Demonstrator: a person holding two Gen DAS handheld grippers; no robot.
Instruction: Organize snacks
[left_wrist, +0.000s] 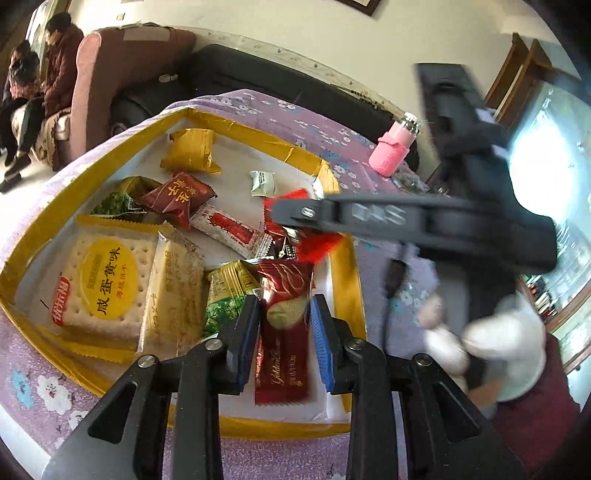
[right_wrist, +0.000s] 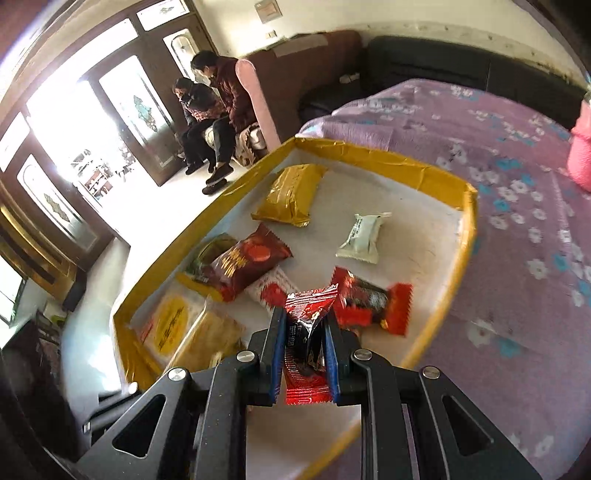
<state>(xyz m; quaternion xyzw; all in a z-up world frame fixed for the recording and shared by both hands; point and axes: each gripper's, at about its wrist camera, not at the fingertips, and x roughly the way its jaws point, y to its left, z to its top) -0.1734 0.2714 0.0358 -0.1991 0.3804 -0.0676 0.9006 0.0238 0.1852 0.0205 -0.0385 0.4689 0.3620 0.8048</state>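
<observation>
A yellow-rimmed tray (left_wrist: 347, 280) (right_wrist: 388, 155) with a white floor holds several snacks: a cracker pack (left_wrist: 103, 280), a yellow packet (left_wrist: 192, 151) (right_wrist: 291, 195), a small white packet (left_wrist: 262, 182) (right_wrist: 364, 236). My left gripper (left_wrist: 286, 301) hovers low over the tray's near end. A dark red wafer packet (left_wrist: 284, 332) lies flat between its blue pads, which stand just off its edges. My right gripper (right_wrist: 303, 314) is shut on a red-and-black packet (right_wrist: 306, 339) above the tray. It reaches in from the right in the left wrist view (left_wrist: 291, 218). A similar red-and-black packet (right_wrist: 369, 302) lies just beyond it.
The tray sits on a purple floral cloth (right_wrist: 498, 221). A pink bottle (left_wrist: 395, 147) stands beyond the tray's far right corner. A white-gloved hand (left_wrist: 498, 332) holds the right gripper. Two people (right_wrist: 210, 110) sit on a sofa at the back left.
</observation>
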